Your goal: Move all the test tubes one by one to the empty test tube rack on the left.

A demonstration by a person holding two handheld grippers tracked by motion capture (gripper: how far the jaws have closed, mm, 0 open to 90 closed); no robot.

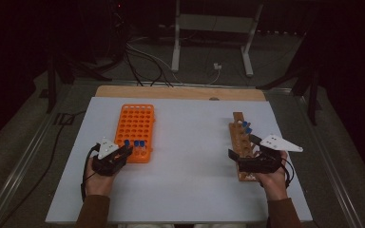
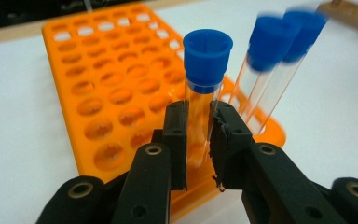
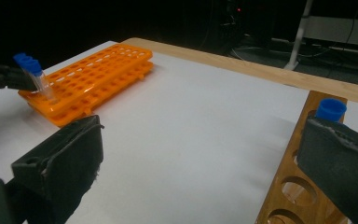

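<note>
Left gripper (image 2: pixel 198 140): clamped on clear blue-capped test tube (image 2: pixel 205 88), upright at near edge of orange tube rack (image 2: pixel 98 98); two more capped tubes (image 2: pixel 275 60) just beside, leaning | Centre: white table (image 1: pixel 190 156) | Right gripper (image 3: pixel 200 168): spread wide, holding nothing, beside wooden rack (image 3: pixel 303 154) with blue-capped tube (image 3: pixel 331 109) seated.

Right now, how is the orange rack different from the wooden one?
The orange rack is bright plastic, wide, with many rows of holes; the wooden rack is brown and narrow, with a single row. The left gripper has its jaws shut on a tube in the orange rack; the right gripper is open at the wooden one. Both hold blue-capped tubes.
</note>
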